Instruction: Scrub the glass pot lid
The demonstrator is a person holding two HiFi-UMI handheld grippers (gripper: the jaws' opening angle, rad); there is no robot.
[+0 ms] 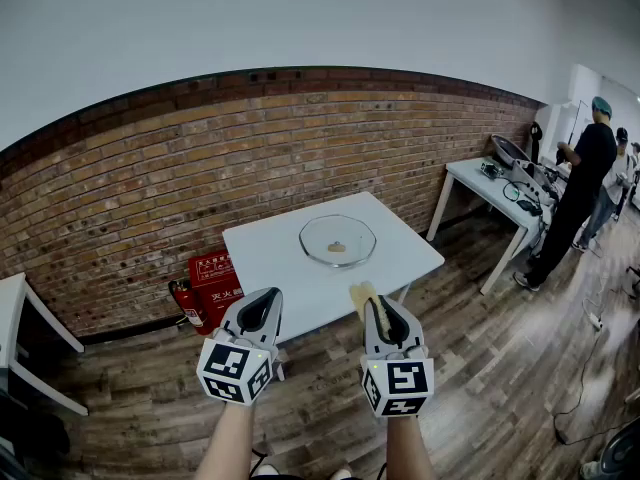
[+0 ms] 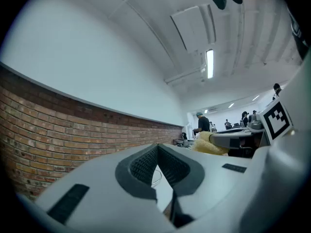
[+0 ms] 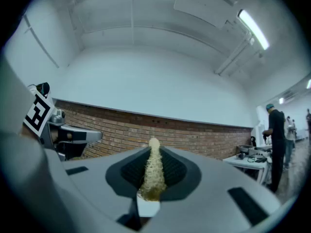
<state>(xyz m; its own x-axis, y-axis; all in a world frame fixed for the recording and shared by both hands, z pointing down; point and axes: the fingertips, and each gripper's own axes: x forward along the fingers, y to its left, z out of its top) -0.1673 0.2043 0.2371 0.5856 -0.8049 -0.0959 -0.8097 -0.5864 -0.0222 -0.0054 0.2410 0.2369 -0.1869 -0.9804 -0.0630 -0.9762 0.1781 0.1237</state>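
Glass, clear and round: the pot lid (image 1: 338, 240) lies flat near the middle of the white square table (image 1: 265, 256), well apart from both tools, which hover off the table's near edge. The right gripper (image 1: 378, 304) is clamped on a pale yellow fibrous scrubbing pad (image 1: 362, 293), squeezed into a thin strip whose tip pokes out beyond the jaws. The left gripper (image 1: 265, 298) is closed tight on nothing.

The likely trouble is the lid itself. Nothing steadies it, and a hard stroke from the pad could skate it across the smooth tabletop toward an edge, unless the left gripper opens to brace the rim. The pad, pinched so narrowly, could also drag out of the jaws under pressure.

A small tan patch at the lid's centre is too small to read — knob or residue, it is unclear. The left gripper view shows only a sliver of the lid between its jaws. The table's legs are largely hidden, and a red fire extinguisher (image 1: 186, 304) stands by the table's left corner.
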